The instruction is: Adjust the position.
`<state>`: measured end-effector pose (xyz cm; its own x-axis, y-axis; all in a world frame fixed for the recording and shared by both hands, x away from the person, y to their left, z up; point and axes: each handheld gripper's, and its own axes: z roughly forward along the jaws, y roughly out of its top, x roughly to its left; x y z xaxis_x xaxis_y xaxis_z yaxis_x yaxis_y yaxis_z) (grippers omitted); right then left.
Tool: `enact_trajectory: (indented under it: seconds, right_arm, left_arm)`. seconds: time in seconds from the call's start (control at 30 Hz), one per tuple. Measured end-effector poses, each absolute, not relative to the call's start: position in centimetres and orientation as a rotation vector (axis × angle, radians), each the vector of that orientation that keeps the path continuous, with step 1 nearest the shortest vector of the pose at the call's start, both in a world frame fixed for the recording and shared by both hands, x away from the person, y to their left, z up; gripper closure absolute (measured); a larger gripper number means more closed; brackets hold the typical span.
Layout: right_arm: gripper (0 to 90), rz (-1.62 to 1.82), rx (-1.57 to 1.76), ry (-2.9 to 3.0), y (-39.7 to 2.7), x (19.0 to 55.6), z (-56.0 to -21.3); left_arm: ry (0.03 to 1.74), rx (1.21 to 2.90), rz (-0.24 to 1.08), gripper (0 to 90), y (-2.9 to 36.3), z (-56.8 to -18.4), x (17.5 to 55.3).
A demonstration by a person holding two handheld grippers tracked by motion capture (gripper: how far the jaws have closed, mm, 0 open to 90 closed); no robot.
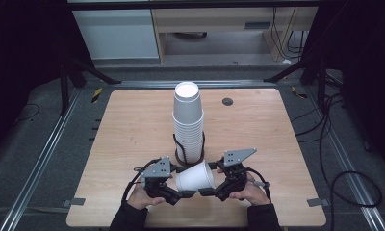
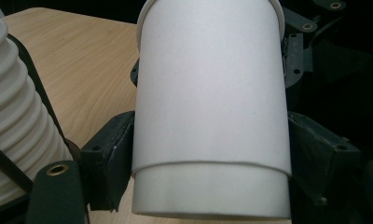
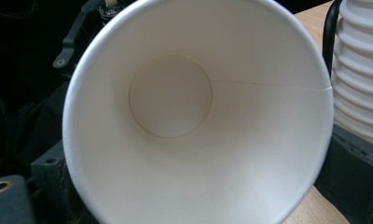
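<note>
1. The left claw [image 1: 185, 193] is held low at the person's left, its jaws pointing inward toward the right claw [image 1: 203, 191].
2. The left claw's jaws stand pressed against the two sides of the white cup [image 1: 196, 177] near its base.
3. The right claw faces the left one, jaws pointing inward; the cup's open mouth lies between them.
4. Each hand [image 1: 141, 197] wraps its claw's body from behind, dark sleeves behind the wrists.
5. Grey three-cornered plates top both claws, tilted outward.
</note>
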<state>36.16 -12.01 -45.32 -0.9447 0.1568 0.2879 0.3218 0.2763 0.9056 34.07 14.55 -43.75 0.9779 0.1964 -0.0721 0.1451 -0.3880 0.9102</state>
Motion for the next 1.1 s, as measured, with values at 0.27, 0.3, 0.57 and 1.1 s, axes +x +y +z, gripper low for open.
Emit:
enact_trajectory:
  seconds: [0.27, 0.3, 0.57, 1.1]
  right_arm:
    - [8.3, -1.756, -0.444, -2.391, -12.14, 36.15, -45.26]
    - [8.6, -1.759, -0.441, -2.392, -12.16, 36.12, -45.23]
    - [10.4, -1.769, -0.428, -2.393, -12.30, 36.04, -45.09]
    - [11.9, -1.788, -0.422, -2.395, -12.36, 35.99, -45.02]
  left_arm:
    - [0.246, 1.973, 0.046, 22.0, 14.62, -43.78, 34.13]
    - [0.246, 1.972, 0.045, 22.0, 14.63, -43.77, 34.13]
    - [0.242, 1.971, 0.031, 22.3, 14.68, -43.79, 34.25]
    - [0.237, 1.961, 0.021, 22.2, 14.81, -43.79, 34.38]
